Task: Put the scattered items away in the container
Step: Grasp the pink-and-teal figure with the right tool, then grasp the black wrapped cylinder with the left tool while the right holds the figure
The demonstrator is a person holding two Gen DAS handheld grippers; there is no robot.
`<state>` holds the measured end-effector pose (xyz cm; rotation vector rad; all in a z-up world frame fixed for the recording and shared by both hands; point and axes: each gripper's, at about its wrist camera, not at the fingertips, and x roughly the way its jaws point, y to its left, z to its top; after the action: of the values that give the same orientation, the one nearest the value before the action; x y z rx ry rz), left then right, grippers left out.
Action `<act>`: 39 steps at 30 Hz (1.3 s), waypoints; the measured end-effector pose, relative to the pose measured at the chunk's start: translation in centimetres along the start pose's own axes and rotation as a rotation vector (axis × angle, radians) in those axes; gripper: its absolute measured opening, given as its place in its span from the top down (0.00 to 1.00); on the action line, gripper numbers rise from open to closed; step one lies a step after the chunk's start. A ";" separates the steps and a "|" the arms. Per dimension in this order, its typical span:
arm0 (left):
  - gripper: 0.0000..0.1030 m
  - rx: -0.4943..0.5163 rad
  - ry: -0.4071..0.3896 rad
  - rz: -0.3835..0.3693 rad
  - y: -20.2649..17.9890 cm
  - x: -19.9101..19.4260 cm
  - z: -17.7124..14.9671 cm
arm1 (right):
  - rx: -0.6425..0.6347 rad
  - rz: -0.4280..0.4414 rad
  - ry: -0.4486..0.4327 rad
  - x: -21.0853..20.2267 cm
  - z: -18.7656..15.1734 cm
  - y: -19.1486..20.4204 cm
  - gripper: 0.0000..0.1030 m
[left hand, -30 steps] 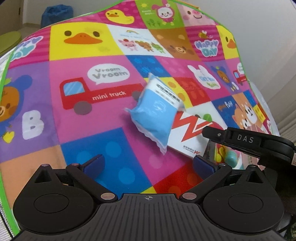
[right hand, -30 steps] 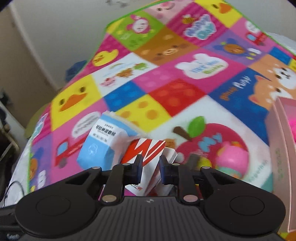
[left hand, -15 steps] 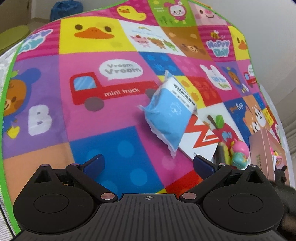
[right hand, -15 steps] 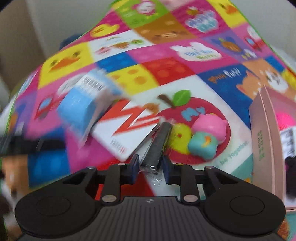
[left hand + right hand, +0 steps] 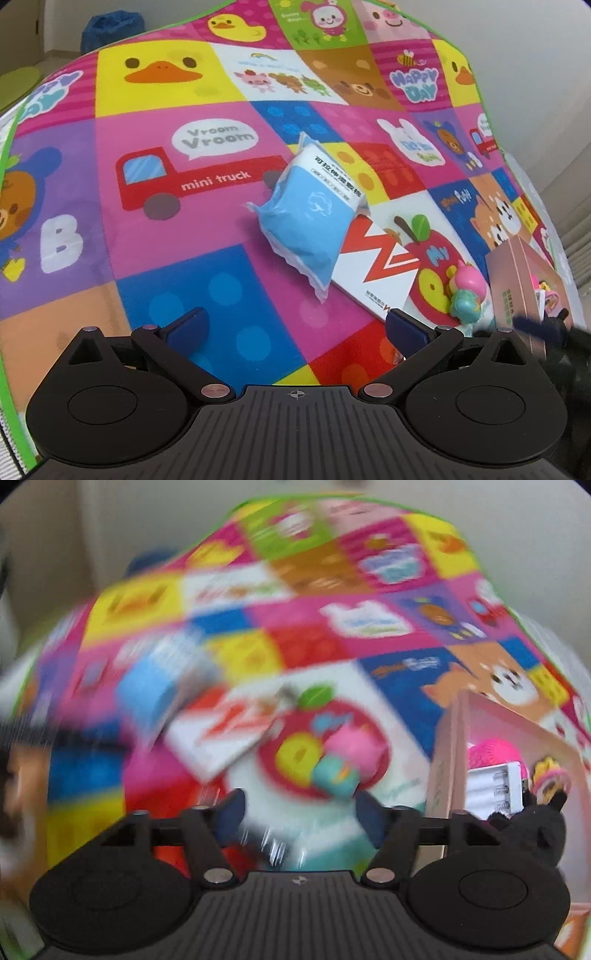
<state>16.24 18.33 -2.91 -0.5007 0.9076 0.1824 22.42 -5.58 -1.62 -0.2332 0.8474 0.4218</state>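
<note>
A blue and white packet [image 5: 314, 218] lies on the play mat, partly over a white booklet with a red W [image 5: 380, 273]. Beside them sits a pink and teal toy [image 5: 467, 295], and right of it an open pink box [image 5: 517, 280]. My left gripper [image 5: 295, 323] hangs open short of the packet, with nothing between its jaws. In the blurred right wrist view my right gripper [image 5: 301, 812] is opening just short of the toy [image 5: 347, 760]. Only a glinting smear shows low between its jaws, touching neither pad. The box [image 5: 447, 760] stands to its right.
The box holds a pink ball [image 5: 491, 751], a white battery case [image 5: 495, 786] and a black plush [image 5: 535, 834]. The colourful mat [image 5: 184, 258] has a green edge, with pale floor and a wall beyond.
My right gripper was shut on a slim dark wrapped thing; now its jaws stand apart and its view has swung right toward the box. The left gripper has barely moved.
</note>
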 end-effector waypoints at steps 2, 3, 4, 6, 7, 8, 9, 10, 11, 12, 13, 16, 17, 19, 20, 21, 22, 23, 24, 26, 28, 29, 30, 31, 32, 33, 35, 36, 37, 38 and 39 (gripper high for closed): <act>0.00 0.011 0.004 0.003 -0.2 0.3 -0.2 | 0.087 -0.042 -0.003 1.9 1.1 -1.1 0.33; 0.00 0.018 0.009 0.007 -0.3 0.6 -0.3 | 0.124 -0.064 0.002 3.0 1.5 -1.5 0.33; 0.00 0.026 0.014 0.012 -0.4 0.8 -0.4 | 0.155 -0.089 0.008 4.2 1.7 -1.9 0.33; 0.00 0.040 0.021 0.027 -0.5 1.3 -0.6 | 0.187 -0.141 0.029 6.7 1.7 -2.3 0.32; 0.00 0.053 0.019 0.033 -0.6 1.4 -0.6 | 0.190 -0.150 0.050 7.8 1.6 -2.4 0.32; 0.00 0.072 0.012 0.039 -0.7 1.5 -0.7 | 0.190 -0.149 0.063 8.6 1.5 -2.4 0.37; 0.00 0.093 0.004 0.046 -1.0 1.6 -0.8 | 0.175 -0.144 0.059 8.6 1.3 -2.2 0.46; 0.00 0.112 -0.002 0.051 -1.2 1.7 -0.9 | 0.157 -0.129 0.054 8.2 1.1 -2.0 0.54; 0.00 0.125 -0.004 0.054 -1.4 1.8 -1.0 | 0.140 -0.116 0.048 7.6 1.0 -1.7 0.54; 0.00 0.143 -0.006 0.054 -1.6 1.9 -1.1 | 0.124 -0.105 0.029 6.4 0.9 -1.4 0.54; 0.00 0.159 -0.008 0.053 -1.8 2.0 -1.2 | 0.113 -0.090 0.007 5.1 0.7 -1.2 0.54; 0.00 0.226 -0.017 0.037 -2.8 2.1 -1.7 | 0.118 -0.032 -0.058 -0.4 -0.3 -1.8 0.54; 0.00 0.268 -0.028 0.018 -3.6 2.0 -2.0 | 0.127 -0.026 -0.080 -2.4 -0.9 -2.2 0.54; 0.00 0.362 -0.072 -0.008 -5.3 1.4 -3.1 | 0.125 -0.045 -0.129 -6.0 -2.6 -3.0 0.54; 0.00 0.411 -0.093 -0.024 -6.3 1.0 -3.9 | 0.105 -0.081 -0.156 -7.6 -3.8 -3.2 0.54; 0.00 0.452 -0.106 -0.042 -7.4 0.7 -4.7 | 0.084 -0.113 -0.167 -8.6 -4.8 -3.3 0.54; 0.00 0.476 -0.115 -0.055 -8.2 0.4 -5.4 | 0.070 -0.135 -0.167 -9.5 -6.0 -3.6 0.54; 0.00 0.490 -0.122 -0.067 -8.9 0.1 -6.0 | 0.068 -0.147 -0.164 -10.4 -7.3 -4.0 0.54; 0.00 0.497 -0.125 -0.077 -9.5 -0.2 -6.6 | 0.077 -0.156 -0.168 -11.1 -8.5 -4.5 0.54; 0.00 0.504 -0.134 -0.089 -10.3 -0.6 -7.3 | 0.119 -0.191 -0.186 -12.7 -11.0 -5.9 0.54; 0.00 0.514 -0.158 -0.084 -11.0 -0.8 -7.8 | 0.182 -0.233 -0.202 -13.7 -13.2 -7.7 0.54; 0.00 0.520 -0.169 -0.070 -11.3 -0.9 -8.1 | 0.218 -0.257 -0.207 -14.1 -14.4 -8.8 0.54; 0.00 0.525 -0.174 -0.052 -11.9 -0.8 -8.3 | 0.256 -0.284 -0.211 -14.4 -15.7 -9.9 0.54; 0.00 0.524 -0.169 -0.043 -12.3 -0.6 -8.6 | 0.292 -0.304 -0.213 -14.5 -16.8 -10.9 0.54; 0.00 0.519 -0.160 -0.040 -12.7 -0.4 -8.7 | 0.327 -0.311 -0.209 -14.4 -17.7 -11.8 0.53; 0.00 0.506 -0.150 -0.042 -13.2 -0.2 -8.9 | 0.363 -0.308 -0.194 -14.2 -18.6 -12.8 0.53; 0.00 0.494 -0.139 -0.052 -14.0 0.1 -9.2 | 0.426 -0.294 -0.172 -13.4 -19.7 -14.5 0.53; 0.00 0.507 -0.138 -0.055 -14.4 0.2 -9.4 | 0.452 -0.283 -0.169 -13.0 -20.0 -15.3 0.53; 0.00 0.528 -0.143 -0.054 -14.8 0.3 -9.6 | 0.474 -0.268 -0.164 -12.6 -20.2 -15.9 0.53; 0.00 0.556 -0.157 -0.054 -15.1 0.2 -9.9 | 0.494 -0.244 -0.156 -12.1 -20.3 -16.6 0.53; 0.00 0.583 -0.183 -0.052 -15.3 0.1 -10.2 | 0.512 -0.217 -0.148 -11.6 -20.2 -17.2 0.53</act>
<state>14.58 0.06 -3.03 0.0353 0.7239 -0.0860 9.67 -31.35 -5.19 0.1786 0.7482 0.0109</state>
